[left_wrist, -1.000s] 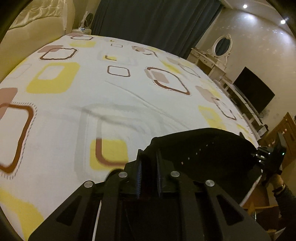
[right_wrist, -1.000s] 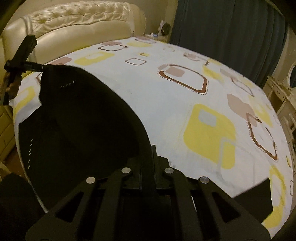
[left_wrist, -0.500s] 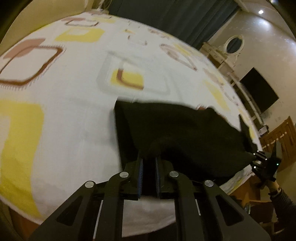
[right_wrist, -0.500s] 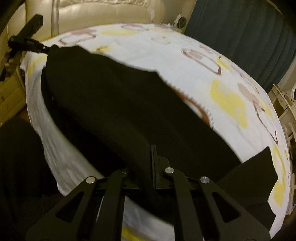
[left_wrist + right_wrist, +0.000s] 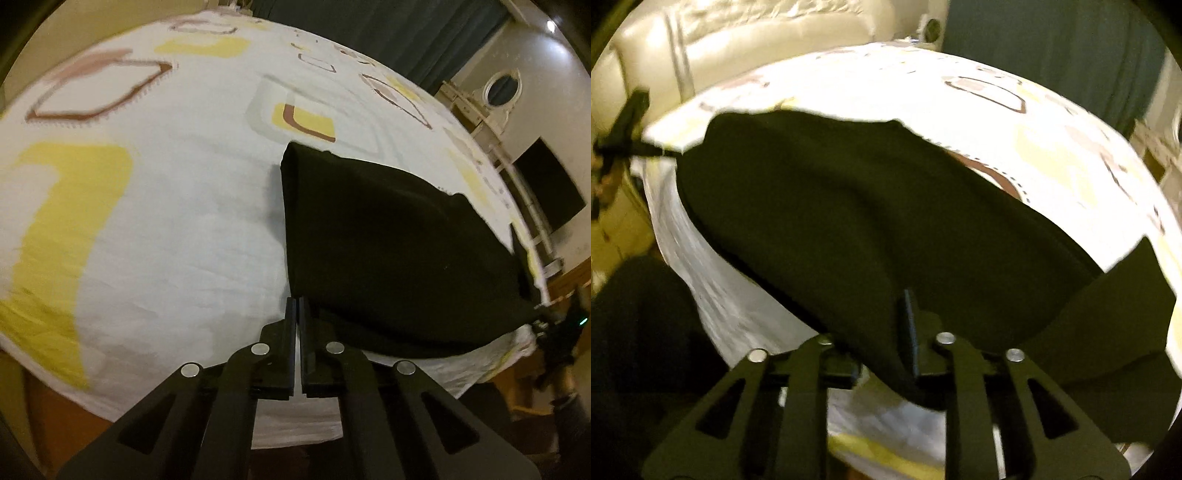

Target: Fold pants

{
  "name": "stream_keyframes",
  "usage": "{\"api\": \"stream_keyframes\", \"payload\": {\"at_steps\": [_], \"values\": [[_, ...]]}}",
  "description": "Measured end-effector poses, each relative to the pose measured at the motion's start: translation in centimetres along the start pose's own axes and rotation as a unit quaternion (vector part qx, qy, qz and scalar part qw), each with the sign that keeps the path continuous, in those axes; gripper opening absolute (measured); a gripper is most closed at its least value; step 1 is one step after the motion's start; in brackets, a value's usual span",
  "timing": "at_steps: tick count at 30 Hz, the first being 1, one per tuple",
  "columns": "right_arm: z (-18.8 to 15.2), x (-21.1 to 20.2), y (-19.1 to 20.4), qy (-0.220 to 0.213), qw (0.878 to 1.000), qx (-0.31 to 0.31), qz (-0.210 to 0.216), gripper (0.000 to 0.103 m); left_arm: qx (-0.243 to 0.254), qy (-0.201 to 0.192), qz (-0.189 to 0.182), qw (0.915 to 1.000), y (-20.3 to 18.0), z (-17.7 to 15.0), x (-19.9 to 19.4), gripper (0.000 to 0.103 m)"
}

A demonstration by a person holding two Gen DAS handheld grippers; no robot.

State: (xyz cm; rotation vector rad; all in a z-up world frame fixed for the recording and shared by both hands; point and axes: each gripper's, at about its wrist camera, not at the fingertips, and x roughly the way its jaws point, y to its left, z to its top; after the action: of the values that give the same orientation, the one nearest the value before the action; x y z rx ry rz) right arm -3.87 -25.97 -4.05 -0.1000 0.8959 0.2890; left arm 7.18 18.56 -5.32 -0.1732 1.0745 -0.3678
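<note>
The black pants (image 5: pixel 388 251) lie doubled on the patterned bedsheet (image 5: pixel 166 221), filling the centre and right of the left wrist view with their near edge at the mattress border, which looks like a fold just laid down so the layers stack squarely. At the bottom centre of that view the left gripper (image 5: pixel 297 306) is clenched, its jaws pressed together at the cloth's near left corner; whether fabric is pinched between them cannot be told. It points steeply down at the bed. In the right wrist view the right gripper (image 5: pixel 879 332), bottom centre, has just been opening, the pants' hem still draped between its parted jaws, apparently letting that corner go. It too tilts steeply downward.
</note>
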Motion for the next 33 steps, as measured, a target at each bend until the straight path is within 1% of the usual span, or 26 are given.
{"api": "stream_keyframes", "payload": {"at_steps": [1, 2, 3, 4, 5, 6, 7, 8, 10, 11, 12, 14, 18, 20, 23, 24, 26, 30, 32, 33], "values": [[-0.1, -1.1, -0.7, -0.015, 1.000, 0.023, 0.013, 0.052, 0.009, -0.005, 0.014, 0.9999, -0.5, 0.0, -0.5, 0.002], [-0.2, -2.1, -1.4, -0.027, 0.999, 0.041, 0.019, 0.057, 0.017, -0.013, 0.029, 0.9993, -1.2, -0.1, -1.2, 0.005], [-0.3, -2.8, -2.0, -0.035, 0.998, 0.055, 0.025, 0.061, 0.021, -0.021, 0.044, 0.9986, -1.9, 0.0, -1.7, 0.016], [-0.6, -3.7, -2.9, -0.045, 0.996, 0.076, 0.031, 0.064, 0.024, -0.030, 0.054, 0.9978, -2.7, 0.0, -2.3, 0.031], [-0.8, -4.5, -4.2, -0.053, 0.993, 0.102, 0.034, 0.065, 0.026, -0.040, 0.061, 0.9970, -3.4, 0.1, -2.8, 0.040], [-1.0, -5.1, -5.2, -0.060, 0.990, 0.122, 0.037, 0.067, 0.027, -0.053, 0.068, 0.9959, -4.2, 0.2, -3.3, 0.054], [-1.4, -5.8, -6.7, -0.069, 0.986, 0.148, 0.037, 0.068, 0.028, -0.062, 0.072, 0.9951, -4.7, 0.2, -3.5, 0.063], [-1.9, -6.5, -8.3, -0.078, 0.981, 0.174, 0.033, 0.068, 0.031, -0.077, 0.076, 0.9937, -5.9, 0.4, -4.0, 0.065], [-2.9, -7.6, -10.9, -0.091, 0.973, 0.213, 0.023, 0.068, 0.033, -0.088, 0.083, 0.9921, -7.1, 0.5, -4.3, 0.075], [-3.5, -8.2, -12.3, -0.098, 0.967, 0.233, 0.018, 0.069, 0.035, -0.094, 0.089, 0.9909, -8.2, 0.7, -4.3, 0.076], [-4.3, -8.9, -14.1, -0.107, 0.960, 0.260, 0.013, 0.069, 0.039, -0.095, 0.091, 0.9906, -9.0, 0.8, -4.2, 0.077], [-5.8, -10.0, -17.1, -0.118, 0.947, 0.299, -0.002, 0.069, 0.048, -0.091, 0.094, 0.9902, -10.6, 1.2, -3.4, 0.077], [-8.1, -10.9, -22.1, -0.122, 0.929, 0.348, -0.035, 0.070, 0.057, -0.082, 0.108, 0.9891, -12.8, 1.8, -1.4, 0.077], [-9.2, -11.5, -24.7, -0.125, 0.919, 0.370, -0.060, 0.070, 0.057, -0.074, 0.114, 0.9890, -13.8, 1.9, -0.3, 0.077], [-10.3, -12.1, -28.0, -0.129, 0.908, 0.389, -0.085, 0.070, 0.064, -0.067, 0.127, 0.9876, -15.2, 2.1, 1.1, 0.077], [-10.8, -12.3, -29.7, -0.131, 0.903, 0.399, -0.094, 0.070, 0.067, -0.066, 0.130, 0.9870, -15.5, 2.1, 1.4, 0.077], [-11.6, -12.6, -31.9, -0.132, 0.894, 0.415, -0.104, 0.070, 0.073, -0.064, 0.139, 0.9855, -16.2, 2.0, 2.1, 0.077], [-13.4, -12.8, -36.9, -0.132, 0.870, 0.464, -0.108, 0.070, 0.085, -0.060, 0.154, 0.9826, -17.3, 1.8, 3.4, 0.078], [-14.2, -12.6, -39.1, -0.126, 0.861, 0.482, -0.106, 0.070, 0.085, -0.052, 0.152, 0.9834, -17.4, 1.7, 4.1, 0.078], [-14.4, -12.4, -39.8, -0.121, 0.859, 0.486, -0.104, 0.070, 0.084, -0.050, 0.153, 0.9834, -17.4, 1.7, 4.4, 0.078]]}}
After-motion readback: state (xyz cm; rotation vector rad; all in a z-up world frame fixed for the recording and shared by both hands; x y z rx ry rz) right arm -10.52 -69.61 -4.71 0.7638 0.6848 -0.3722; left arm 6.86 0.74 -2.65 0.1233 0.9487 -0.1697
